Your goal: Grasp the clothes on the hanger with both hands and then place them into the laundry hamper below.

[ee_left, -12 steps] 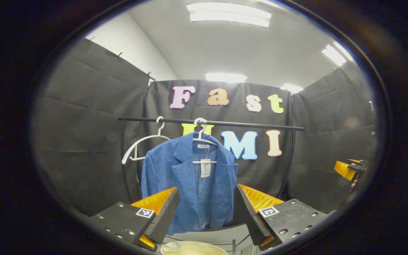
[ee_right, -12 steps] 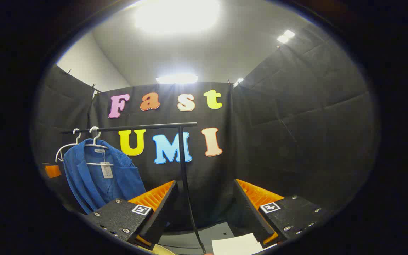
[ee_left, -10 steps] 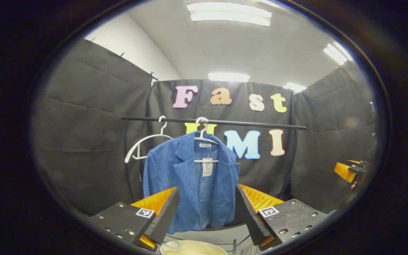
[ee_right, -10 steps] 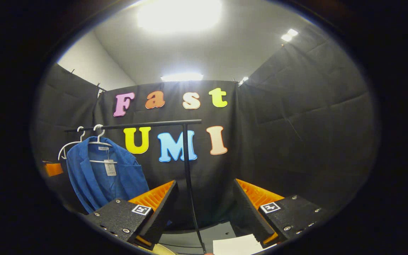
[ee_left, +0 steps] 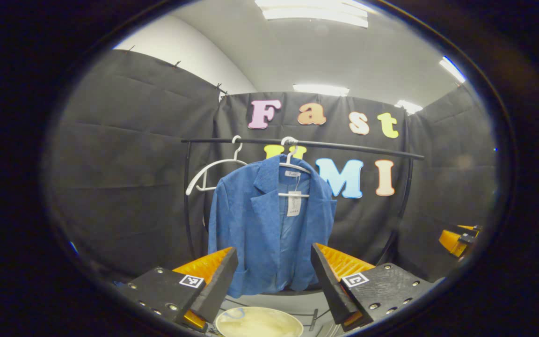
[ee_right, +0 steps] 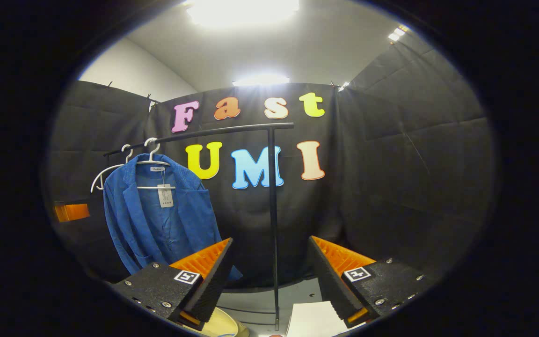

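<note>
A blue jacket (ee_left: 269,224) hangs on a white hanger (ee_left: 293,164) from a black rail (ee_left: 307,144); a paper tag dangles at its collar. In the right gripper view the jacket (ee_right: 157,220) hangs at the left. My left gripper (ee_left: 274,276) is open, well short of the jacket, which shows between its fingers. My right gripper (ee_right: 269,271) is open too, off to the jacket's right, facing the rack's upright post (ee_right: 273,220). The cream rim of the laundry hamper (ee_left: 258,322) lies below the left gripper, and the hamper (ee_right: 222,325) peeks under the right gripper's left finger.
An empty white hanger (ee_left: 211,171) hangs left of the jacket. The other gripper (ee_left: 456,236) shows orange at the far right edge of the left gripper view. A white sheet (ee_right: 314,320) lies on the grey floor near the rack's foot.
Both views have tipped down and drawn slightly nearer: rail and jacket sit higher in frame, more of the hamper rim and floor shows. Both grippers stay open.
</note>
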### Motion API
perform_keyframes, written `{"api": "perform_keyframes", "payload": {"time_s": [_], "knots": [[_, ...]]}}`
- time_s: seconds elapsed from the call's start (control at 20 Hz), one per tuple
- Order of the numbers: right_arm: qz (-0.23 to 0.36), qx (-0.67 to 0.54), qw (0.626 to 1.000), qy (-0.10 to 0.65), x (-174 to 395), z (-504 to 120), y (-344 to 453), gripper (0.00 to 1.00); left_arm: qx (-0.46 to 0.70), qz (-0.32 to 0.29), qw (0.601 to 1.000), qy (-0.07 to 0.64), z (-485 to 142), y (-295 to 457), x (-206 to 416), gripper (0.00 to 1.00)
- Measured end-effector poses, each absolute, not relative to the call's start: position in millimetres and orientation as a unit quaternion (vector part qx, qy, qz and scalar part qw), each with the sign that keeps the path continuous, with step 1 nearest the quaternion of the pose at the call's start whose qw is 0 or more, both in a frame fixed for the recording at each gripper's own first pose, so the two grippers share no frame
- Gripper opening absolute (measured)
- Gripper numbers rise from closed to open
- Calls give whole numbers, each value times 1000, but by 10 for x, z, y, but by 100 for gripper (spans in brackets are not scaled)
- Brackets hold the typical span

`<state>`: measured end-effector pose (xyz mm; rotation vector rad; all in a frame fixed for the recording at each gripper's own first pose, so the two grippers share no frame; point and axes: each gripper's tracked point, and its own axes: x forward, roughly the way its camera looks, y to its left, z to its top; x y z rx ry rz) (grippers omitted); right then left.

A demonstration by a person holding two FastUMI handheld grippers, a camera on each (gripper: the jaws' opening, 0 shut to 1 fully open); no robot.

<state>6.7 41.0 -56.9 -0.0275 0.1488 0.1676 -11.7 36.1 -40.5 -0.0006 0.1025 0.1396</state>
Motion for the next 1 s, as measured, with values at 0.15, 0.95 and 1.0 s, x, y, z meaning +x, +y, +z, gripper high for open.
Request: {"api": "perform_keyframes", "payload": {"time_s": [0.15,0.95,1.0], "knots": [[75,-17,994,78,120,-581,709,95,-7,49,997,53,-463,591,80,85],[117,-27,990,70,666,-218,3141,96,-109,-48,991,65,-325,1520,1011,91],[121,-29,990,72,715,-236,3173,96,-117,-49,989,69,-314,1507,1059,91]]}}
